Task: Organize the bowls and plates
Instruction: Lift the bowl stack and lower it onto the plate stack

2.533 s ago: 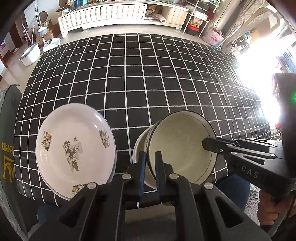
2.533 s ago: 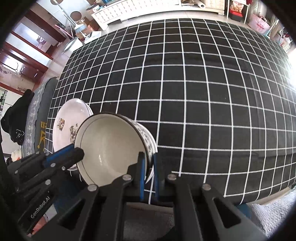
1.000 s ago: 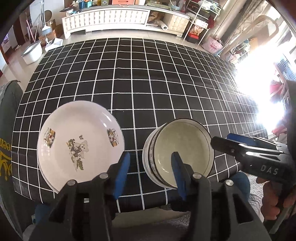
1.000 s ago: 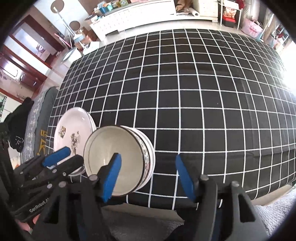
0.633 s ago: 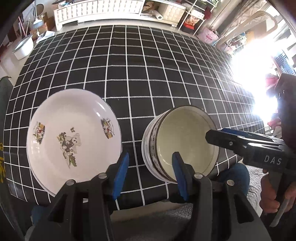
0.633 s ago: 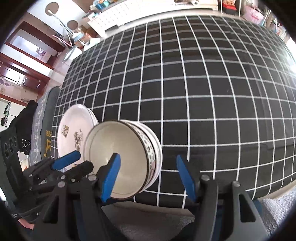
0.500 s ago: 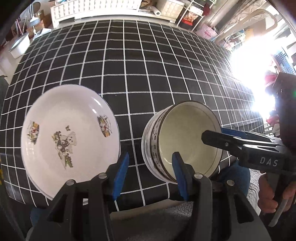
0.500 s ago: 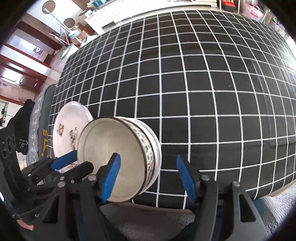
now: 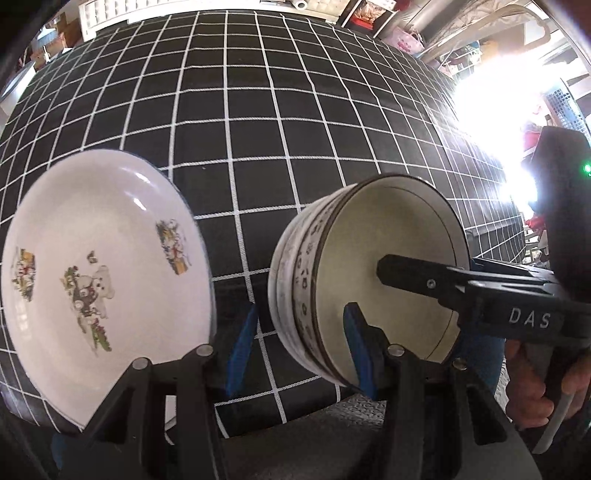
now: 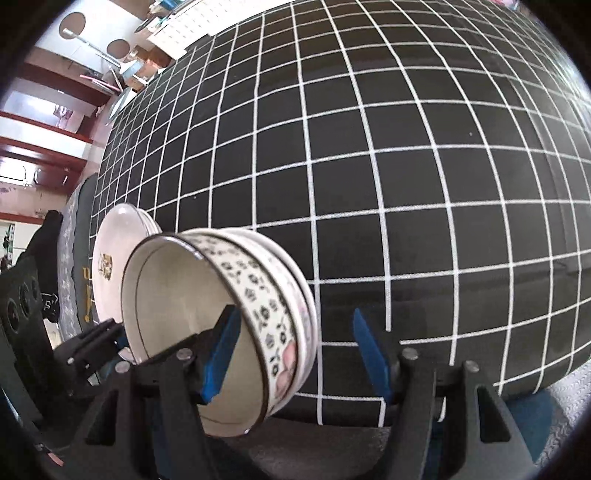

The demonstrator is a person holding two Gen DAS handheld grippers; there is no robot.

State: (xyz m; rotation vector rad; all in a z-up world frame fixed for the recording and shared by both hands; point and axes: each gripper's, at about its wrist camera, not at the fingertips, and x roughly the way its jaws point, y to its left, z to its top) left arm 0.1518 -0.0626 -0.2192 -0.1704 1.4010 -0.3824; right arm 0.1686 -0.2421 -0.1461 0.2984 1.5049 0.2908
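A stack of bowls with a dark flower band (image 9: 369, 280) stands near the table's front edge; it also shows in the right wrist view (image 10: 221, 325). A stack of white plates with a bear picture (image 9: 99, 273) lies to its left, and shows in the right wrist view (image 10: 118, 243). My left gripper (image 9: 301, 343) is open, its jaws standing either side of the bowls' left rim. My right gripper (image 10: 295, 350) is open, its jaws standing either side of the bowls' right rim. The right gripper also reaches over the bowls in the left wrist view (image 9: 424, 277).
The table wears a black cloth with a white grid (image 9: 258, 129), seen also in the right wrist view (image 10: 406, 166). A white cabinet (image 9: 110, 14) stands beyond the far edge. A dark chair (image 10: 74, 240) stands at the table's left side.
Both grippers let go of the bowls' rim and opened, pulled back, then moved in low and close, so that each open pair of jaws now spans the rim.
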